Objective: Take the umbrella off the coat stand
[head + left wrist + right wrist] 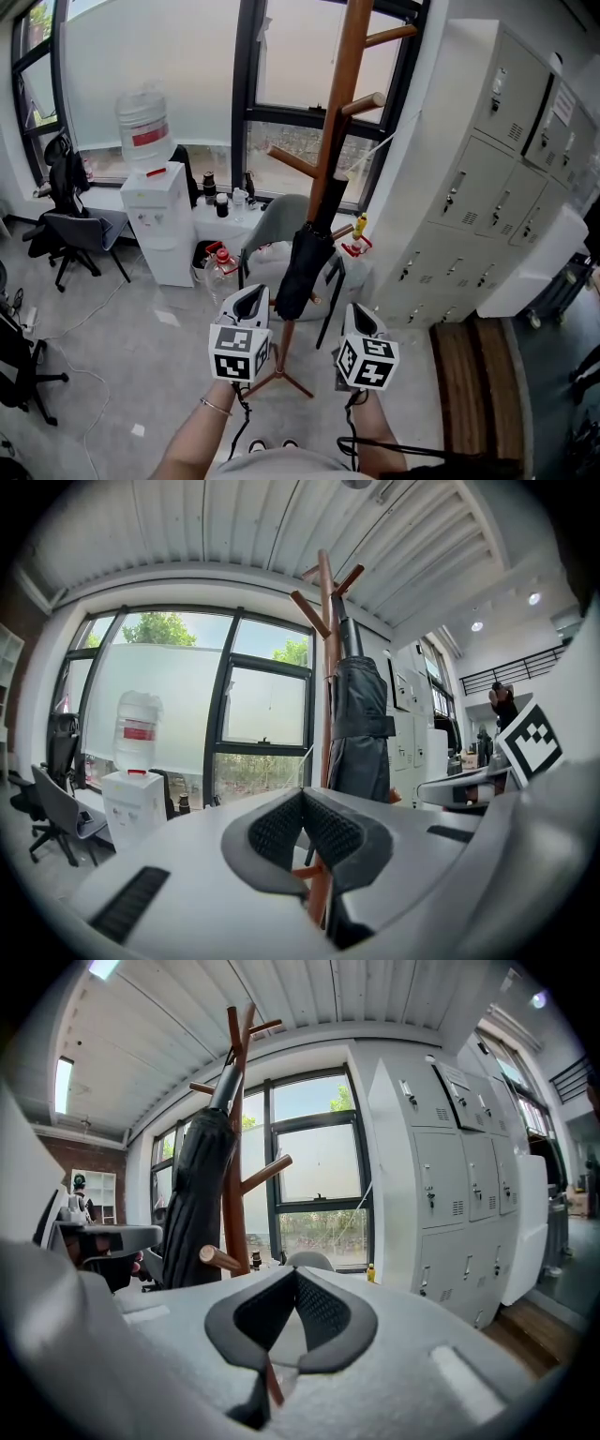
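left gripper (252, 292) faces coat stand (349, 75) on grey floor (141, 314)

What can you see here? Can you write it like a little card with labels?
Umbrella: folded black fabric umbrella, hanging on the stand
Stand: tall brown wooden coat stand, by the window
Left gripper: jaws together, empty, short of the umbrella
Right gripper: jaws together, empty
Nearby: white water dispenser, grey metal lockers
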{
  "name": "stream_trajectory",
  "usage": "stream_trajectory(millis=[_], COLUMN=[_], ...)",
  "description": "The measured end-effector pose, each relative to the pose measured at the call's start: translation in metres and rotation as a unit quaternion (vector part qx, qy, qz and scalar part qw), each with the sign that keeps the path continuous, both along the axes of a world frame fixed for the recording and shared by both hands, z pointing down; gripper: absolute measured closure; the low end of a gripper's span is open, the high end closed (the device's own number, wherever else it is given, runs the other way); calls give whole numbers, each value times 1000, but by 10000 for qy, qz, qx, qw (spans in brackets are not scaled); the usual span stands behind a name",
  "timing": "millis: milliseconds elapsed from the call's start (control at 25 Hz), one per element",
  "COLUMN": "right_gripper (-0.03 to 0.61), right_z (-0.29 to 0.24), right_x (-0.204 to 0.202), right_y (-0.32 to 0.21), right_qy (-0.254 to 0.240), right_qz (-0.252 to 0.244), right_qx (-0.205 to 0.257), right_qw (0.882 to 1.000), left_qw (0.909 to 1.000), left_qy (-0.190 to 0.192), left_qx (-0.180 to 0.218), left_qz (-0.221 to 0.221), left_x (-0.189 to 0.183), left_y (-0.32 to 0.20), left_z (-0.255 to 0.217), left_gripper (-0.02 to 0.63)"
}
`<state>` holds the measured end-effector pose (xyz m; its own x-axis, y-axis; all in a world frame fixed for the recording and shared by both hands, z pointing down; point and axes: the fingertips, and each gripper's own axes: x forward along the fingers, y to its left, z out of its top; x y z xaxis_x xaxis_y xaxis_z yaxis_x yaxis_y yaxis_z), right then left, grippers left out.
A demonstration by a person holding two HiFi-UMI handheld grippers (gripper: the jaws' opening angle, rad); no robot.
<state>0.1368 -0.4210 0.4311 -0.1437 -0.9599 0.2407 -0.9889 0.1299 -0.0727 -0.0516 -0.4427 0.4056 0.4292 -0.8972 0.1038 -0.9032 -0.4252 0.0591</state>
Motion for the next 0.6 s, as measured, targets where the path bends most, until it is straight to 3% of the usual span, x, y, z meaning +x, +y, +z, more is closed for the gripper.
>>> stream_trajectory(millis=[320,600], right_gripper=[574,574], right_z=[3,10], right_x=[8,9], right_y=[0,4], right_qy=[-43,-89], right_qz=[20,10], right_qx=[-19,-77], right_qw=[10000,9999], left_qw=[9999,9997], left_qy=[87,185], left_qx=[-82,81], left_qz=[40,107], left_x=[3,6], left_y=[4,12], left_z=[2,-17], left_gripper=[611,609])
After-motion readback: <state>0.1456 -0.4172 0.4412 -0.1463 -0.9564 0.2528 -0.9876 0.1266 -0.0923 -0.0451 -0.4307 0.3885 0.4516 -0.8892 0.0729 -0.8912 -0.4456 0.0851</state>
